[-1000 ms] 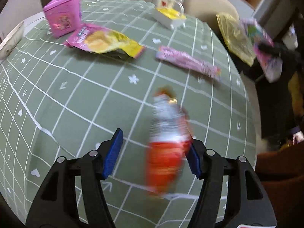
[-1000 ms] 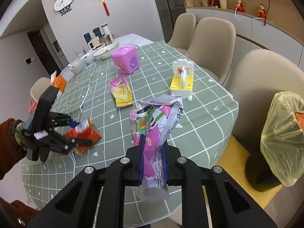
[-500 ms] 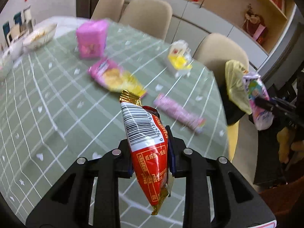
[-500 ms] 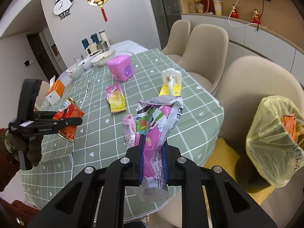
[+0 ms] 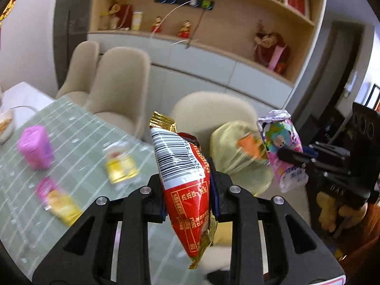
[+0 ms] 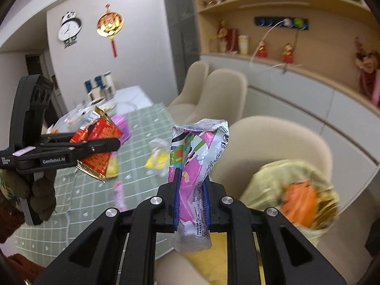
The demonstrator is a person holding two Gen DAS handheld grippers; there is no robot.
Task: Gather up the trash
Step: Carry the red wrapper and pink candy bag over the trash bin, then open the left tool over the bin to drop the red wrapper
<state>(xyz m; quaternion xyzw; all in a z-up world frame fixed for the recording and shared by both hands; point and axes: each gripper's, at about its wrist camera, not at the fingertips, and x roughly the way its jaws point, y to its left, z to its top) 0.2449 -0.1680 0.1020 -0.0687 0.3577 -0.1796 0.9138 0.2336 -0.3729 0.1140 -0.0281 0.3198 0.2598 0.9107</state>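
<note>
My left tongs [image 5: 188, 198] are clamped on a red snack wrapper [image 5: 184, 178], barcode side up, its gold crimped end standing above the pads. My right tongs [image 6: 191, 204] pinch a pink cartoon wrapper [image 6: 197, 166] that sticks up crumpled between the blue pads. Both wrappers are off the table, in the air near its edge.

Past them is the bin with a yellow bag [image 6: 292, 190] over it, beside a beige chair [image 6: 273, 142]; something orange lies inside the bag. From my left view the bin sits just behind the red wrapper, with my right tongs beside it.

The table [image 5: 78, 128] wears a green cloth with a white grid. On it I can see a pink box [image 5: 35, 148], a small yellow and white toy [image 5: 121, 163], and a pink and yellow packet [image 5: 59, 199], all blurred. A thin pink wrapper [image 6: 118, 193] lies near the table edge in my right view.

Two more beige chairs stand along the far side of the table. Behind them is a white cabinet under wooden shelves [image 5: 213, 23] with red figurines and a power strip. A panda clock [image 6: 69, 29] and a red and gold ornament [image 6: 110, 23] hang on the white wall.
</note>
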